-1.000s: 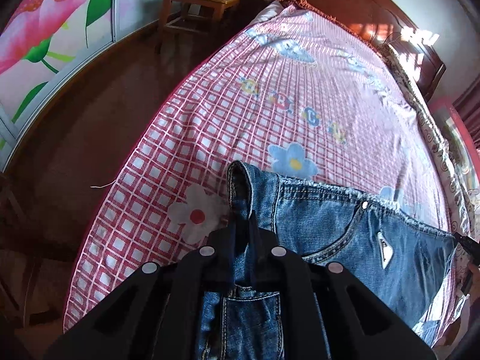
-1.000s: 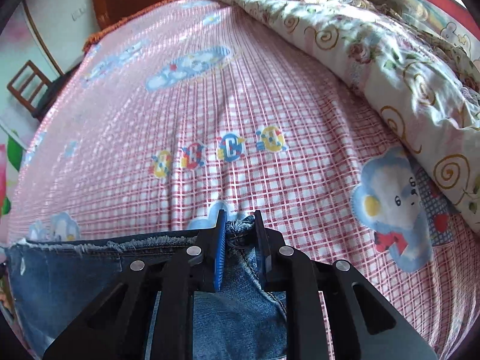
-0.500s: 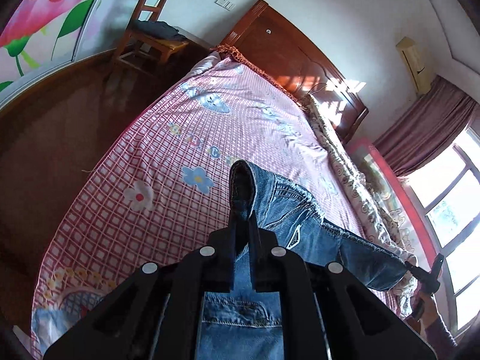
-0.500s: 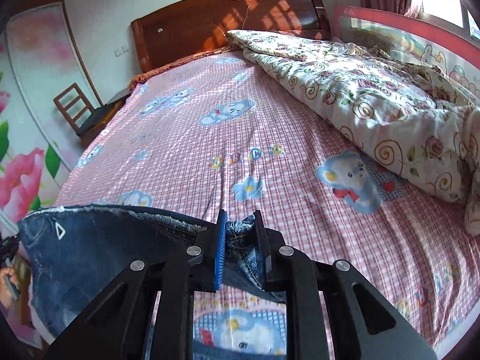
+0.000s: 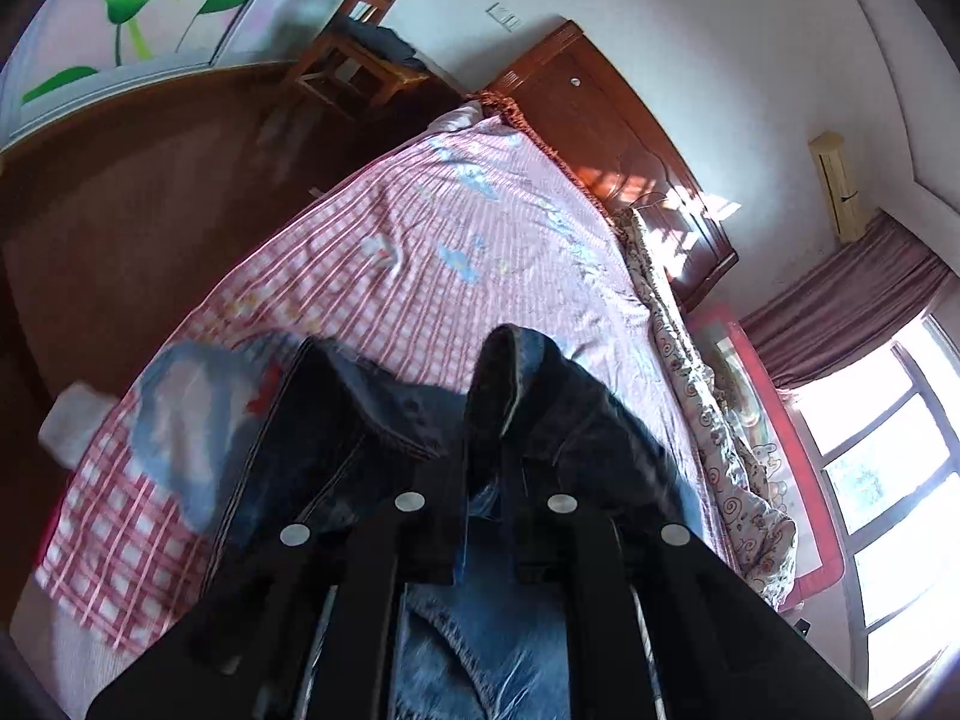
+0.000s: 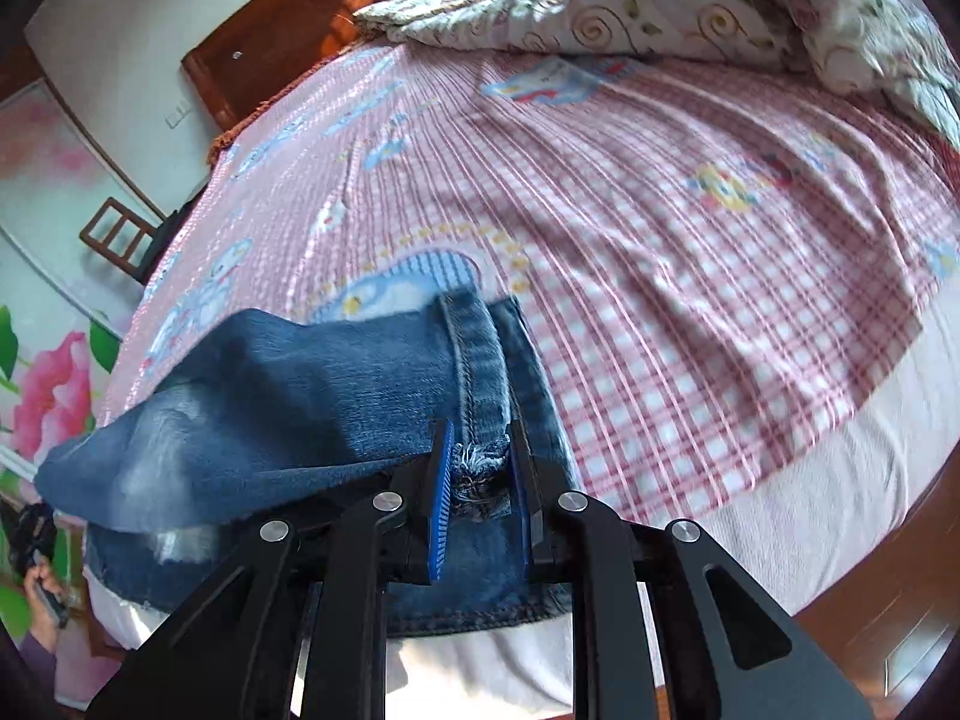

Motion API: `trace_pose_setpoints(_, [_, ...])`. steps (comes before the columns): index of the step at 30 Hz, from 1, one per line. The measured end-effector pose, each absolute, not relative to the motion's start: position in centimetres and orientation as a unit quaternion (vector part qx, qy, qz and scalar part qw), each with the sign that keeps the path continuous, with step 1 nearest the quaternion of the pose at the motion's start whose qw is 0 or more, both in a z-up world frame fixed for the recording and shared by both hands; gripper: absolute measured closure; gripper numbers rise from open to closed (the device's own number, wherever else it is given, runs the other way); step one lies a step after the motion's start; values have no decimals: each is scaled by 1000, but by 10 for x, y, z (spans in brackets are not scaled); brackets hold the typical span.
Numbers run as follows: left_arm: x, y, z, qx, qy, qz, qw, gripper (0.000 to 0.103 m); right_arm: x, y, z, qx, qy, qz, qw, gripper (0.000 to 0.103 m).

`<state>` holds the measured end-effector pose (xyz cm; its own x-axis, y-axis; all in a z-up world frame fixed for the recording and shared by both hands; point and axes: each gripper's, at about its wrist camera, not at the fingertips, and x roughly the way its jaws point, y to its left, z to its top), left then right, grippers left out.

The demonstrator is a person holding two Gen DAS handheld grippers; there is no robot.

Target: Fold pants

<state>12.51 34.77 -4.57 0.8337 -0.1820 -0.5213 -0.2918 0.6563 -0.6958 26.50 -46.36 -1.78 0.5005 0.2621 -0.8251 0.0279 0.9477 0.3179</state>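
Blue jeans (image 6: 300, 384) are doubled over at the foot of the pink checked bed (image 6: 690, 240). The upper layer hangs lifted above the layer beneath. My right gripper (image 6: 480, 438) is shut on a frayed corner of the jeans, beside a stitched hem. In the left wrist view the jeans (image 5: 570, 414) look dark and blurred. A standing fold of denim rises between the fingers of my left gripper (image 5: 485, 456), whose jaws are opening while the cloth still sits between the pads. The lower layer shows lighter blue under the left gripper.
A flowered quilt (image 6: 690, 6) is heaped along the far side by the wooden headboard (image 5: 600, 120). A wooden chair (image 5: 360, 66) stands on the dark floor (image 5: 120, 180). The mattress's white edge (image 6: 780, 510) is near. A hand (image 6: 42, 576) shows at lower left.
Both grippers have carried the denim edge across the bed towards its foot end. The jeans now lie doubled over themselves. Both views have swung and blurred.
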Motion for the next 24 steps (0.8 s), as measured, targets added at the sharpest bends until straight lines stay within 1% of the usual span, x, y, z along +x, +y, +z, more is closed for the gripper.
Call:
trace_pose_setpoints(2, [107,343,-60,-405,320,65,854,88,260,-465,-30,155,499,64,850,87])
trace_pose_setpoints(4, [86,339,-73,-404,346,103,841,87,260,-467,-31,162,494,62,852,87])
trace_pose_setpoints(5, [72,340,-78,-414,348,133,831,86,262,-466,-31,159,495,60,852,87])
trace_pose_setpoints(7, [42,341,-89,-472,325,146,807,80,265,-463,-31,144,501,60,852,86])
trace_pose_setpoints(9, [26,335,-95,-514,314,142,785,61,267,-462,-31,141,504,60,850,86])
trace_pose_setpoints(10, [23,332,-98,-527,310,133,780,59,267,-462,-31,143,504,60,849,86])
trace_pose_setpoints(14, [35,317,-111,-581,304,90,749,59,267,-462,-31,143,505,57,849,86])
trace_pose_setpoints(16, [48,311,-111,-587,306,87,744,56,268,-461,-31,140,507,56,849,86])
trace_pose_setpoints(21, [55,300,-118,-624,293,91,719,56,268,-460,-31,138,507,55,849,86])
trace_pose_setpoints(24, [55,294,-114,-640,256,92,718,56,269,-459,-32,132,507,55,850,86])
